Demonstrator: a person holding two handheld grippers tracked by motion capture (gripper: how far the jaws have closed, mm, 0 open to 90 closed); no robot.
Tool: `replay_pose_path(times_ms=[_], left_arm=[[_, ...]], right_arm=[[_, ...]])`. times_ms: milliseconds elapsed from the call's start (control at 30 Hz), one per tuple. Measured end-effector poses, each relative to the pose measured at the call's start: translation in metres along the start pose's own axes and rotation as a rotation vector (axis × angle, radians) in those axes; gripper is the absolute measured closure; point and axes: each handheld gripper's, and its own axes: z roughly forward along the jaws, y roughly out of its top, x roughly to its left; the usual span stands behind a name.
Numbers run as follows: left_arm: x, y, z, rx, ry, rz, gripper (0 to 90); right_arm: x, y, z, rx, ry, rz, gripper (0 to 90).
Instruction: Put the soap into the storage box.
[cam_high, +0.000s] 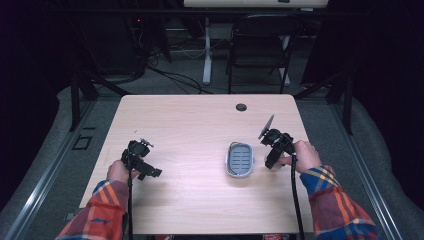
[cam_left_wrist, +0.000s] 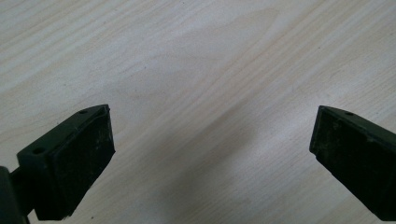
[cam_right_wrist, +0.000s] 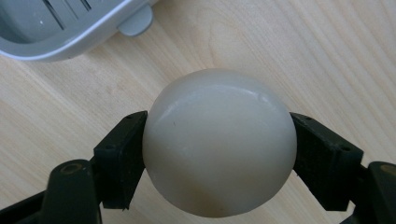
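A round, off-white soap bar (cam_right_wrist: 219, 142) sits between the black pads (cam_right_wrist: 122, 154) of my right gripper (cam_high: 271, 159), which is shut on it just above the wooden table (cam_high: 200, 125). A grey slatted soap dish (cam_high: 240, 160) lies on the table immediately left of that gripper; its rim and small tab (cam_right_wrist: 133, 21) show at the top left of the right gripper view. My left gripper (cam_high: 149, 172) hovers over bare wood at the table's left, jaws wide apart (cam_left_wrist: 212, 135) with nothing between them.
A round cable hole (cam_high: 241, 107) lies near the table's far edge. Beyond the table stand a black folding chair (cam_high: 260, 45) and a white desk leg (cam_high: 206, 50), with cables on the floor. Bare wood spans the table's middle and front.
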Motion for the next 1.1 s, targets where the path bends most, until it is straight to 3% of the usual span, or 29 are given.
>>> replay_pose_path(times_ms=[233, 267, 367, 400, 433, 467, 500, 1100], left_arm=[[0.000, 0.000, 0.000, 0.001, 0.002, 0.003, 0.0], [0.000, 0.000, 0.000, 0.002, 0.002, 0.004, 0.0], [0.000, 0.000, 0.001, 0.005, 0.000, 0.007, 0.0], [-0.001, 0.000, 0.001, 0.007, -0.001, 0.007, 0.0], [-0.001, 0.000, 0.001, 0.007, -0.001, 0.007, 0.0], [0.000, 0.000, 0.001, 0.007, -0.002, 0.006, 0.0], [-0.001, 0.000, 0.001, 0.007, -0.001, 0.007, 0.0], [-0.001, 0.001, 0.003, 0.021, -0.010, 0.014, 0.0]], right_arm=[[0.000, 0.004, -0.003, -0.022, -0.001, 0.012, 24.0], [0.000, 0.006, -0.006, 0.002, -0.007, -0.006, 24.0], [0.001, 0.009, -0.008, -0.005, -0.014, -0.013, 24.0], [0.004, 0.009, -0.007, -0.056, -0.004, 0.030, 24.0], [0.004, 0.009, -0.007, -0.056, -0.004, 0.030, 24.0], [0.002, 0.011, -0.011, -0.011, -0.018, -0.008, 24.0], [0.001, 0.013, -0.014, -0.003, -0.019, -0.015, 24.0], [0.006, 0.033, -0.036, -0.006, -0.045, -0.053, 24.0]])
